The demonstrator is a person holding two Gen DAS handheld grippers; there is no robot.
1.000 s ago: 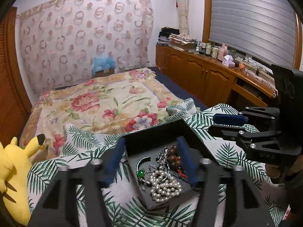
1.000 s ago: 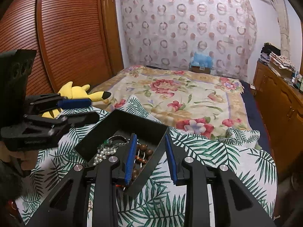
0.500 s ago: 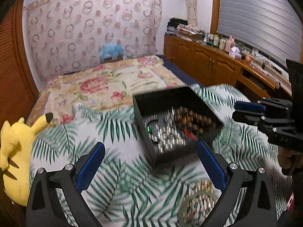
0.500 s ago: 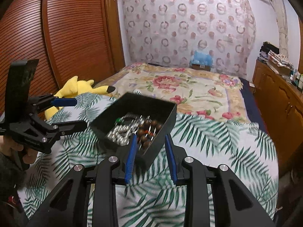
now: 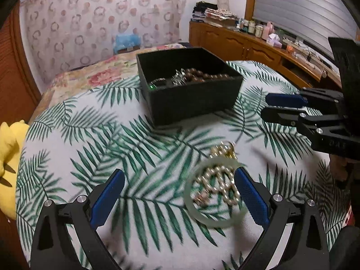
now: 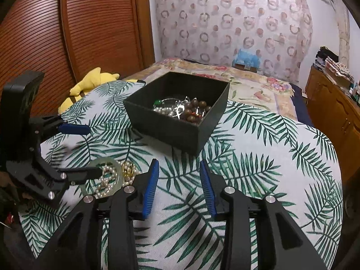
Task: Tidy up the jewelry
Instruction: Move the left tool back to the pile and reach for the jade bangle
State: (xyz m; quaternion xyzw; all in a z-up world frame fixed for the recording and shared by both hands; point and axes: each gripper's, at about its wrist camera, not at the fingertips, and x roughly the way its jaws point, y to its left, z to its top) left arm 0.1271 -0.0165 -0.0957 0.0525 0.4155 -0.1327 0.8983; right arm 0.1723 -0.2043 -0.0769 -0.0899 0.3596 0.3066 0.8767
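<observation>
A black open box (image 5: pixel 193 103) (image 6: pixel 180 132) stands on the palm-leaf cloth and holds brown beads (image 5: pixel 202 75) (image 6: pixel 198 108), pearls and silver pieces. A pale green bangle (image 5: pixel 211 193) (image 6: pixel 108 164) lies nearer on the cloth, with a pearl string (image 5: pixel 221 183) (image 6: pixel 105 182) and a gold piece (image 5: pixel 223 149) (image 6: pixel 128 171) by it. My left gripper (image 5: pixel 180 193) (image 6: pixel 87 150) is open and empty, its right finger beside the bangle. My right gripper (image 6: pixel 178 186) (image 5: pixel 267 105) is open and empty, short of the box.
A yellow plush toy (image 5: pixel 7 157) (image 6: pixel 90 83) lies at the cloth's left edge. A floral bedspread (image 6: pixel 247 83) lies behind the box. A wooden sideboard (image 5: pixel 258 51) with bottles stands to the right, and slatted wooden doors (image 6: pixel 67 33) to the left.
Both grippers have pulled back from the box and dropped lower. The left gripper has opened wide, and the bangle and pearls have come into view between its fingers.
</observation>
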